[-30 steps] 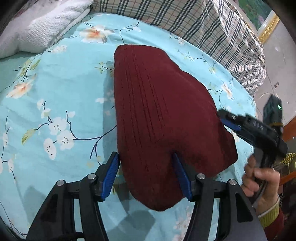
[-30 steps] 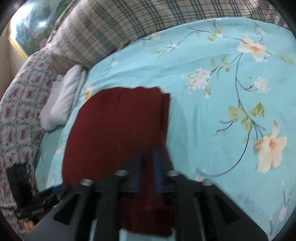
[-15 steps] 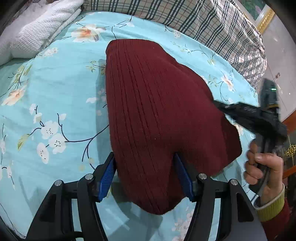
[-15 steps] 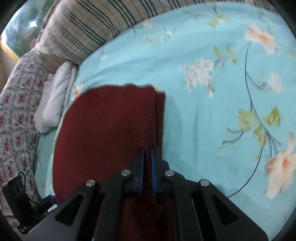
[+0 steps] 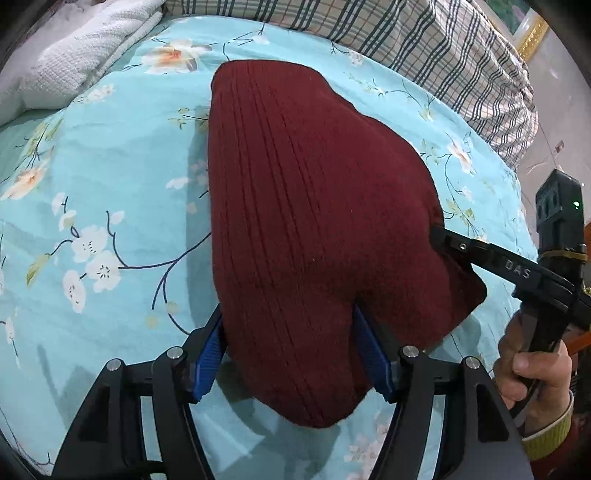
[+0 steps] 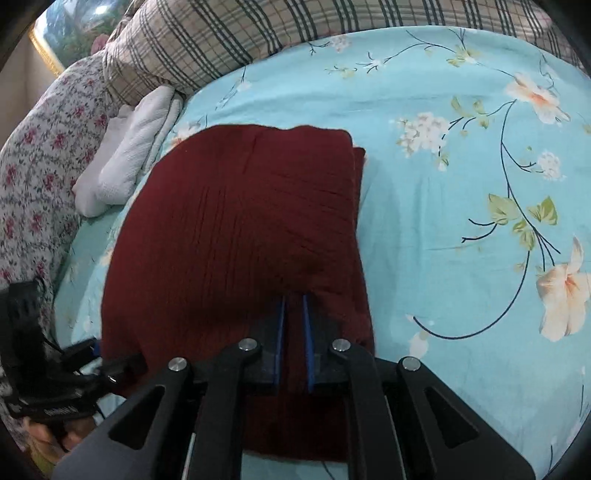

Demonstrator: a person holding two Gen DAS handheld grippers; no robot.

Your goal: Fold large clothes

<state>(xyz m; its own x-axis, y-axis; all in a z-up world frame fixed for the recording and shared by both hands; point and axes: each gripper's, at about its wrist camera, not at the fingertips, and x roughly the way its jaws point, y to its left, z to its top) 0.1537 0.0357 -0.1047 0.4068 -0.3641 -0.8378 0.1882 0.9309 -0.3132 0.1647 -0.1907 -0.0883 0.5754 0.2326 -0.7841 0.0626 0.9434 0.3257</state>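
A dark red knitted sweater (image 5: 314, 206) lies folded on the light blue flowered bedsheet (image 5: 103, 177); it also shows in the right wrist view (image 6: 240, 236). My left gripper (image 5: 291, 354) is open, its blue-padded fingers (image 5: 207, 354) either side of the sweater's near end. My right gripper (image 6: 293, 332) is nearly closed, pinching the sweater's near edge between its blue pads. In the left wrist view the right gripper (image 5: 439, 234) reaches into the sweater's right edge, held by a hand (image 5: 532, 373).
A plaid quilt (image 5: 424, 44) lies along the far side of the bed. A white folded blanket (image 5: 74, 55) sits at the far left. A flowered pillow (image 6: 33, 177) is at the left in the right wrist view. A framed picture (image 6: 70, 33) hangs behind.
My right gripper has moved in on the sweater's right edge and closed on it. The left gripper has stayed open around the sweater's near end, shifting slightly forward.
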